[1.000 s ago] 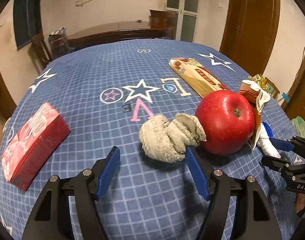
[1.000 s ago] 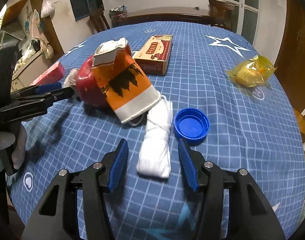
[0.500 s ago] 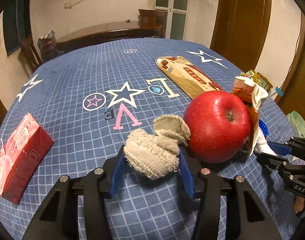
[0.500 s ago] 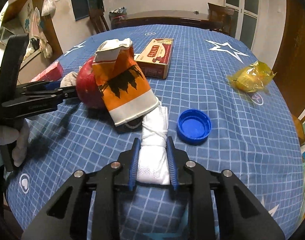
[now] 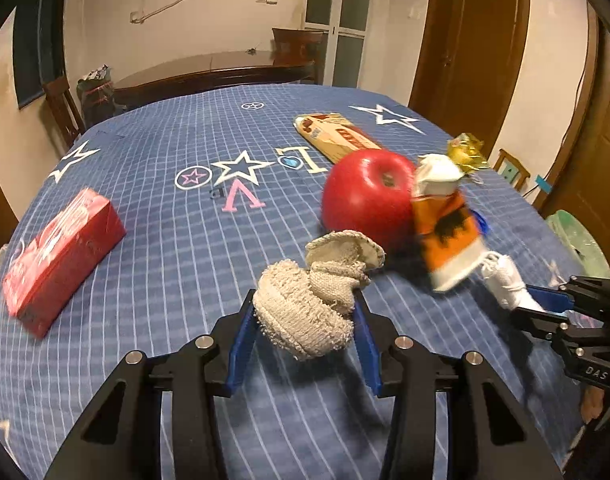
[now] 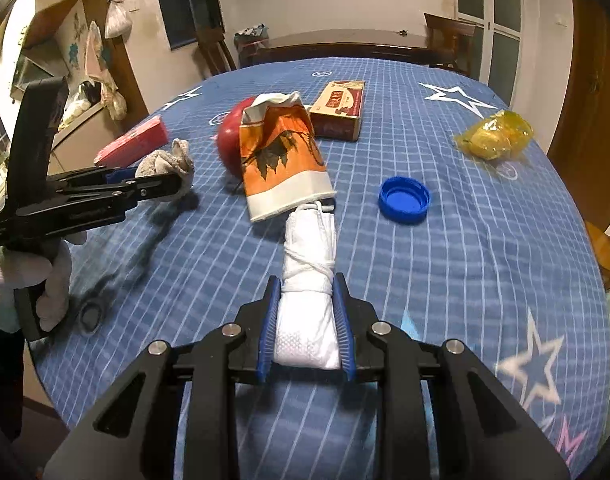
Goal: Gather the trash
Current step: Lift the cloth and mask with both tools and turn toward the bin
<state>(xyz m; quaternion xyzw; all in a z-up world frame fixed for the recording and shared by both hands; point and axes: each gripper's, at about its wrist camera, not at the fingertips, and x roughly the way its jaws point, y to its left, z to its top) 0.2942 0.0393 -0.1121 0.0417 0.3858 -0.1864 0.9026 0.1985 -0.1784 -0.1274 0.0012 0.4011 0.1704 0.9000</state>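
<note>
Tablecloth point(image 5: 153, 240) blue, starred; left tongs point(image 5: 305, 328) closing on rag point(image 5: 305, 312); right tongs point(image 6: 305, 320) clamp white bundle point(image 6: 307, 316).

We are in the dining room of a home: our counter point(image 5: 153, 128) wears a blue checked cloth with stars and letters, and behind it stands a dark wooden table point(image 5: 209, 70) with wooden chairs point(image 6: 449, 38) drawn up to it. Around us we see plastered walls with a loose cable, brown wooden doors point(image 5: 485, 48), a glazed door point(image 5: 341, 20), and bags hanging from a wooden frame point(image 6: 115, 20). On the cloth we find household odds and ends, a red apple point(image 5: 369, 196), a snack box point(image 6: 339, 110), a blue bottle cap point(image 6: 404, 199).
</note>
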